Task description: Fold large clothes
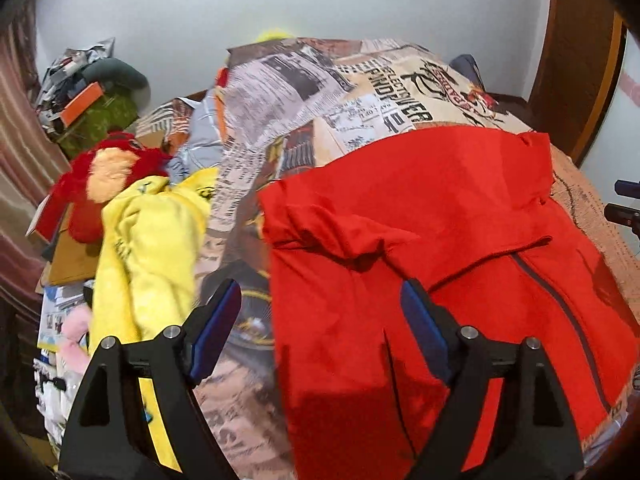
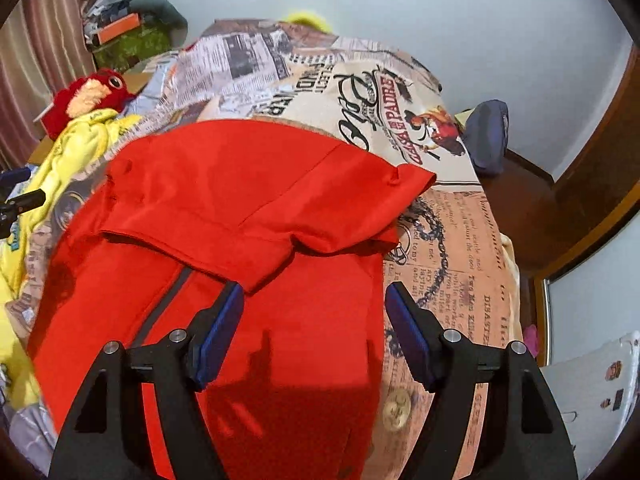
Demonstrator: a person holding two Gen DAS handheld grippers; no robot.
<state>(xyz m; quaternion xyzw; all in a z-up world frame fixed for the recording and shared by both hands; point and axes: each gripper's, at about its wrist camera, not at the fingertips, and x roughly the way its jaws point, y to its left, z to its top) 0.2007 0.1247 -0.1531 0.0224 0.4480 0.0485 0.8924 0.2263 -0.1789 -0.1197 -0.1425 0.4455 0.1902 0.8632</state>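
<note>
A large red jacket (image 1: 432, 216) with a dark zipper lies spread on the bed; it also shows in the right wrist view (image 2: 240, 200), its far part folded over toward me. My left gripper (image 1: 320, 296) is open above the jacket's left edge, holding nothing. My right gripper (image 2: 314, 296) is open above the jacket's right edge, holding nothing. The right gripper's tip (image 1: 624, 204) shows at the far right of the left wrist view. The left gripper's tip (image 2: 20, 204) shows at the far left of the right wrist view.
The bed wears a newspaper-print cover (image 1: 360, 92) (image 2: 440, 240). A yellow garment (image 1: 152, 248) (image 2: 76, 148) lies left of the jacket. A red plush toy (image 1: 104, 172) (image 2: 88, 96) lies beyond it. Clutter (image 1: 88, 92) is piled at back left. A wooden door frame (image 2: 592, 184) stands right.
</note>
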